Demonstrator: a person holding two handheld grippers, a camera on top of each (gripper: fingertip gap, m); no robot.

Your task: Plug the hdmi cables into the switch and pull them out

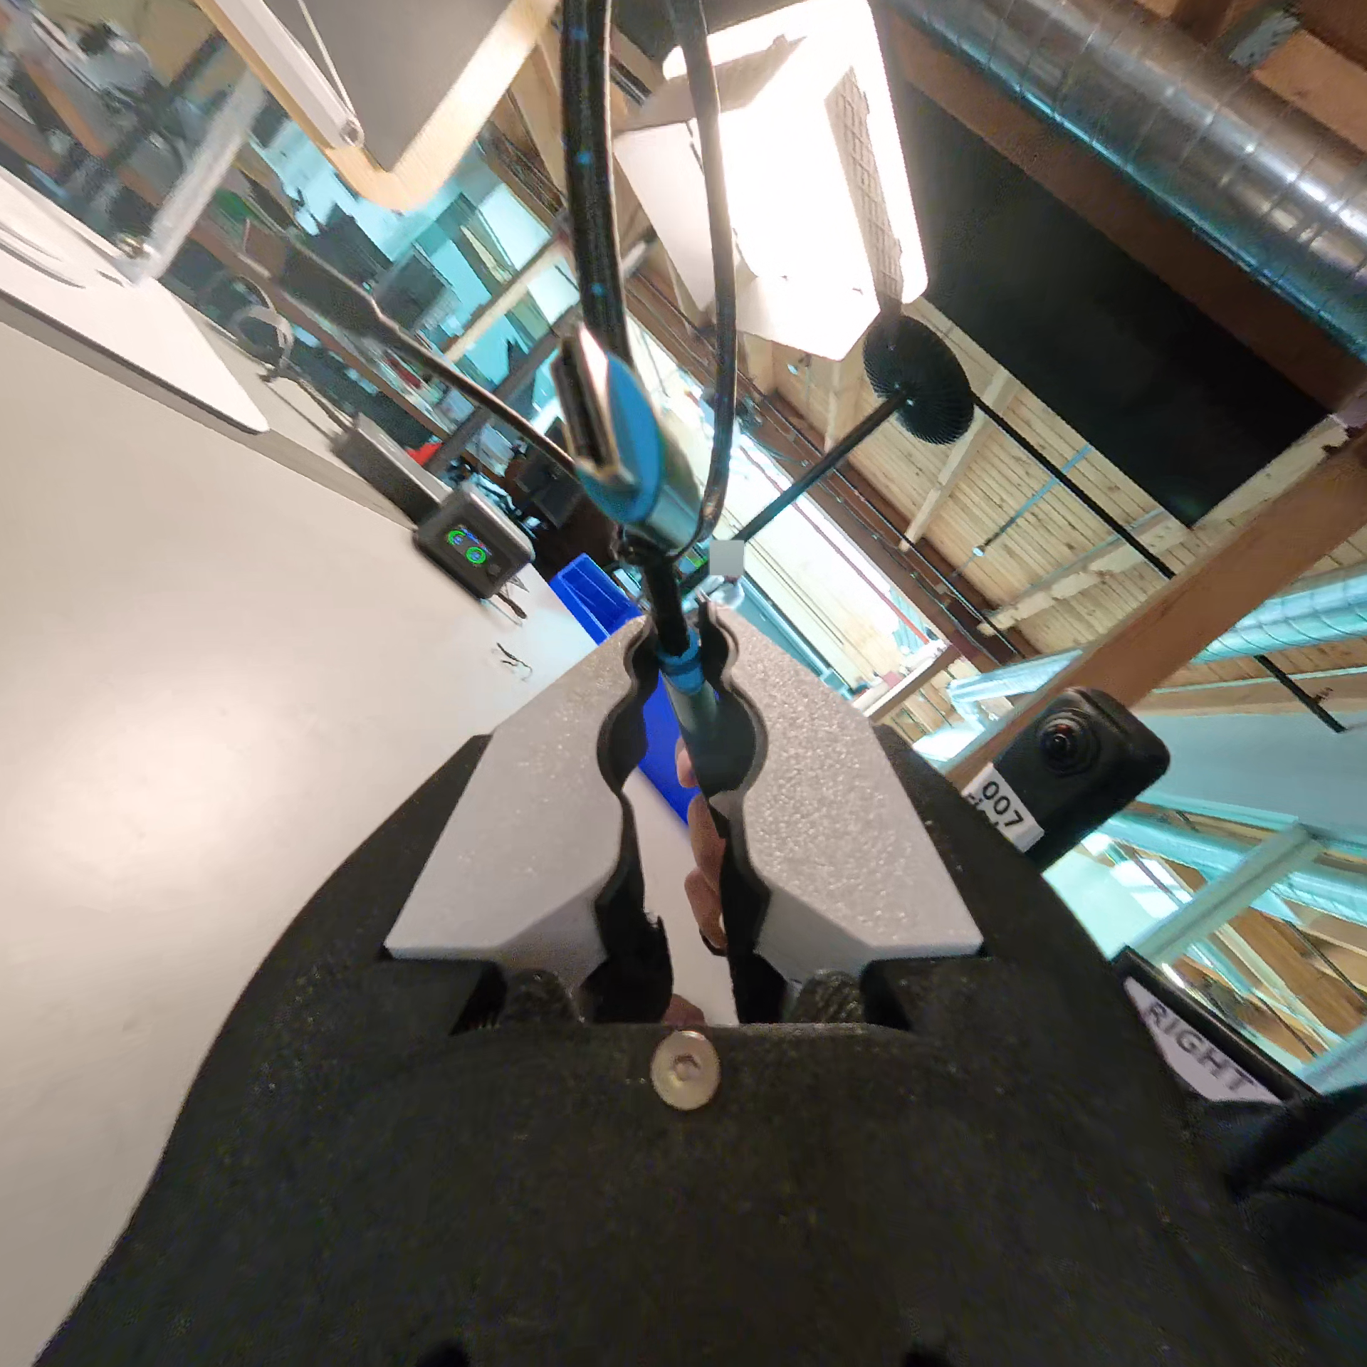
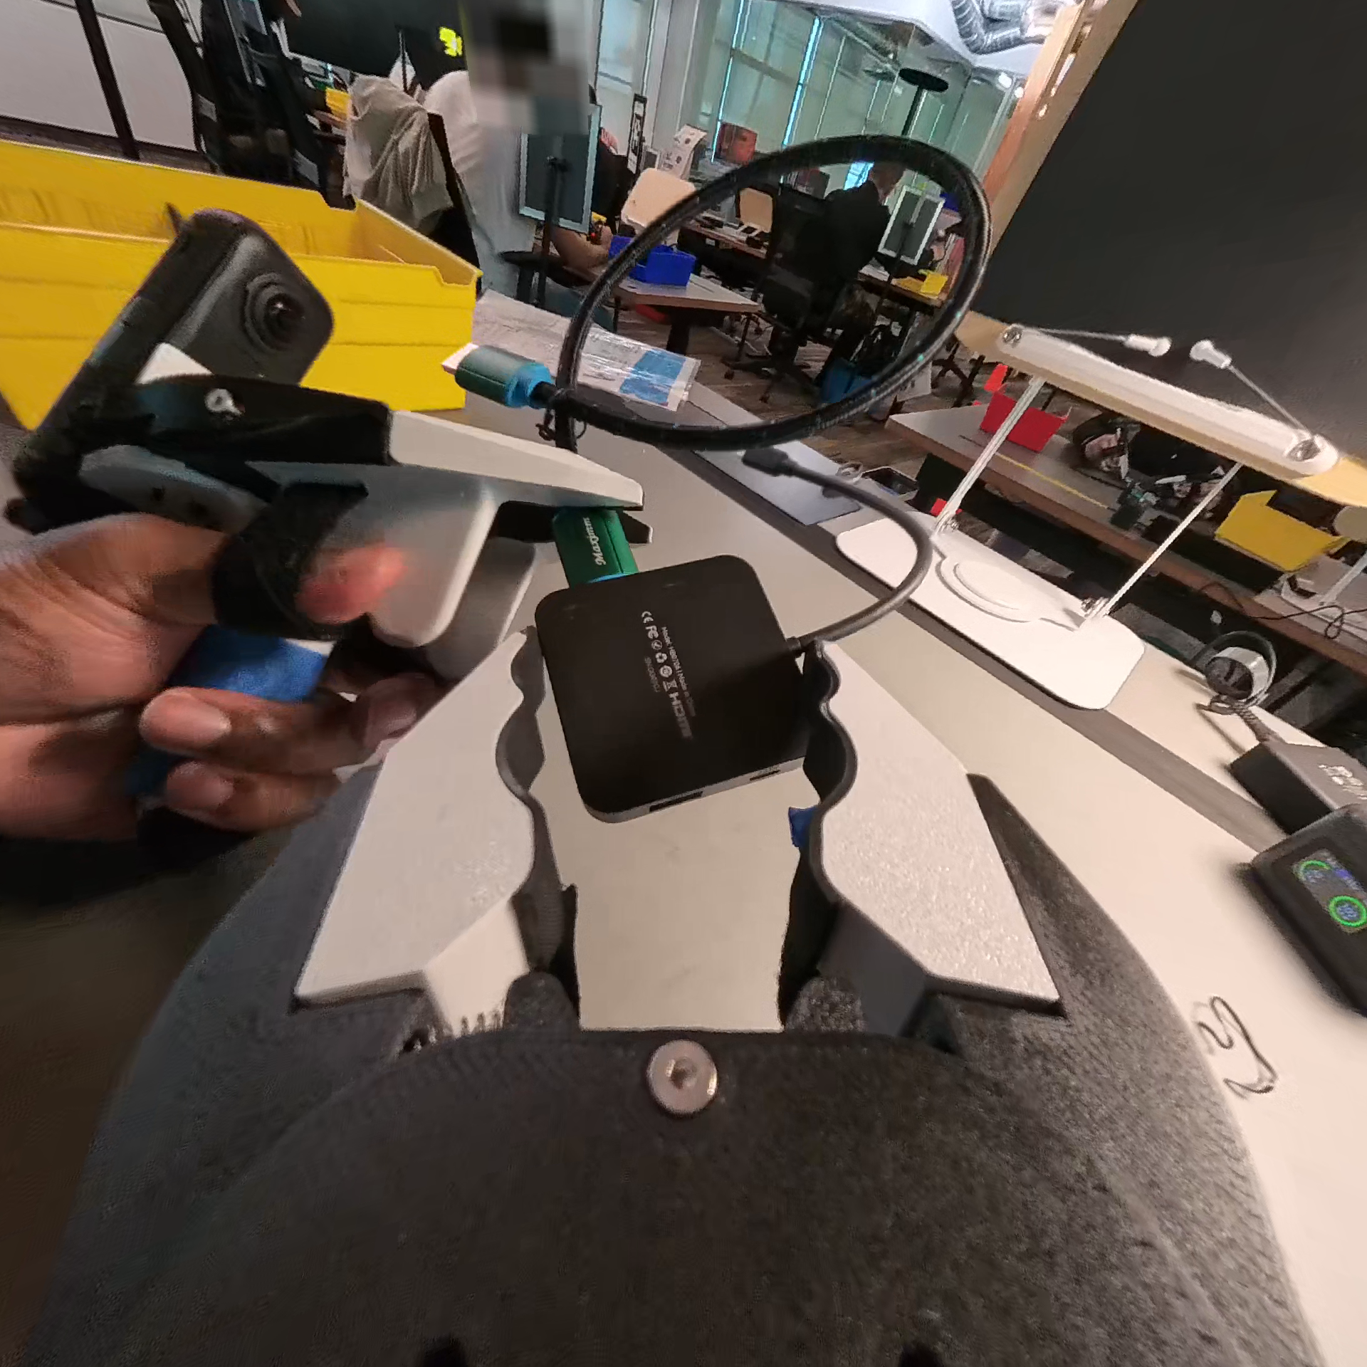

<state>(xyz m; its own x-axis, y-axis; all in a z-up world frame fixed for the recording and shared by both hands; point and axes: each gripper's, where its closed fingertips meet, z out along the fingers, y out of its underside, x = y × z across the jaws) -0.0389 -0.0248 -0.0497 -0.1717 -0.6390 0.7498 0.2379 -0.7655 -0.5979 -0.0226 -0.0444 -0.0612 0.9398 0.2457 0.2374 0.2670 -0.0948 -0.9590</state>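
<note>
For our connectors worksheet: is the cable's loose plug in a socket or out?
Out: the plug sits free beside the cable, metal tip bare, away from the switch.

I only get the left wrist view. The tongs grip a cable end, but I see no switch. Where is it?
Observer: The switch sits between the right tongs, which clamp its sides.
Operator: Is my plug in it?
Observer: The green plug in the left tongs meets the switch's far edge. How deep it goes is hidden.
Operator: Anything else attached to the switch?
Observer: Yes, a thin grey lead leaves its right corner.
</note>
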